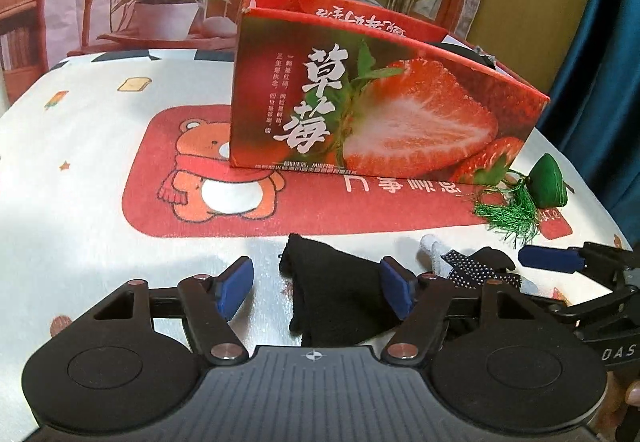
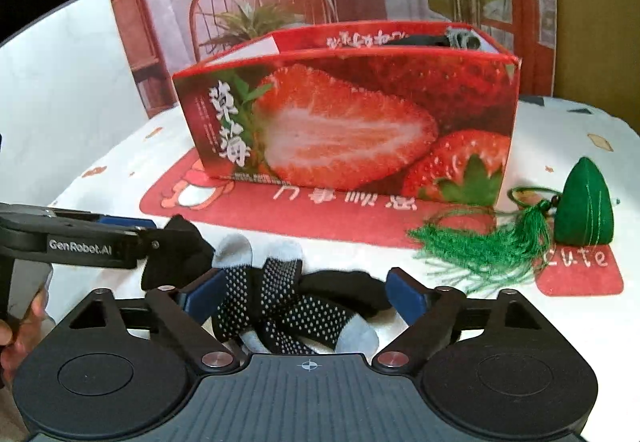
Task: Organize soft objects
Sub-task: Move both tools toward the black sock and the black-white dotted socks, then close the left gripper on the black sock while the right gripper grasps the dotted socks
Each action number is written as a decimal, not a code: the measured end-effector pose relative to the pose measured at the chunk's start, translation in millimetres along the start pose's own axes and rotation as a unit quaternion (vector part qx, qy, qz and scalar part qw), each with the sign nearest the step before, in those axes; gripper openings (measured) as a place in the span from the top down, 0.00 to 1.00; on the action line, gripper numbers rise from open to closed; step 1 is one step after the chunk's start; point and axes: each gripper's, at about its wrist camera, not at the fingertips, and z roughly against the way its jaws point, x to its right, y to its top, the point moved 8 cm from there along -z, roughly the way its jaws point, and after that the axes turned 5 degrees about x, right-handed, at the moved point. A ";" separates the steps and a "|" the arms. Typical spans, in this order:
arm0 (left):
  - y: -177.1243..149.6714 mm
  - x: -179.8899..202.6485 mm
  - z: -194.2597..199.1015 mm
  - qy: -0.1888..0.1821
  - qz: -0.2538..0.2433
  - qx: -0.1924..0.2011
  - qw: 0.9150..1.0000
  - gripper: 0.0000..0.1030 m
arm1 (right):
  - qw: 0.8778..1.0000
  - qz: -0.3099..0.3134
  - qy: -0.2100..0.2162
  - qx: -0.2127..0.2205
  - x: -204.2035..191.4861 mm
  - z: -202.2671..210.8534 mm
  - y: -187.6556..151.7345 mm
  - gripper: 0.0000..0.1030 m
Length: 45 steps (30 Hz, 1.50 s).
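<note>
A red strawberry-print box (image 1: 380,110) stands open-topped on the table; it also shows in the right wrist view (image 2: 352,126), with dark items inside (image 2: 424,39). A black cloth (image 1: 336,294) lies between the fingers of my open left gripper (image 1: 318,288). Black and grey dotted socks (image 2: 288,302) lie between the fingers of my open right gripper (image 2: 304,296); they show too in the left wrist view (image 1: 476,268). A green stuffed cone with a tassel (image 2: 584,198) lies right of the box, also in the left wrist view (image 1: 548,182).
The table has a white printed cloth (image 1: 80,226) with a red bear mat (image 1: 224,198) under the box. A backdrop with printed chair and plants hangs behind. Blue curtain (image 1: 608,82) is at the right. The table's edge runs near the left.
</note>
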 end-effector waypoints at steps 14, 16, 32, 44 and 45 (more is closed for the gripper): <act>-5.0 -1.5 -4.8 -0.002 0.008 0.001 1.000 0.28 | 0.999 -0.018 -0.032 -0.010 23.9 -11.2 -10.0 0.11; -5.5 -1.5 -4.5 -0.005 0.011 0.001 1.000 0.28 | 0.999 -0.021 -0.031 -0.008 26.2 -9.9 -10.5 0.15; -7.0 4.5 -2.7 -0.035 0.022 0.003 0.999 0.49 | 0.999 -0.040 0.018 -0.004 16.2 -8.5 -10.2 0.60; -5.5 11.7 3.1 -0.054 0.015 0.018 0.998 0.72 | 0.998 -0.054 0.041 -0.003 10.4 -7.4 -9.0 0.79; -4.2 11.8 4.9 -0.055 0.013 0.021 0.998 0.72 | 0.998 -0.054 0.042 -0.001 10.6 -6.5 -8.3 0.80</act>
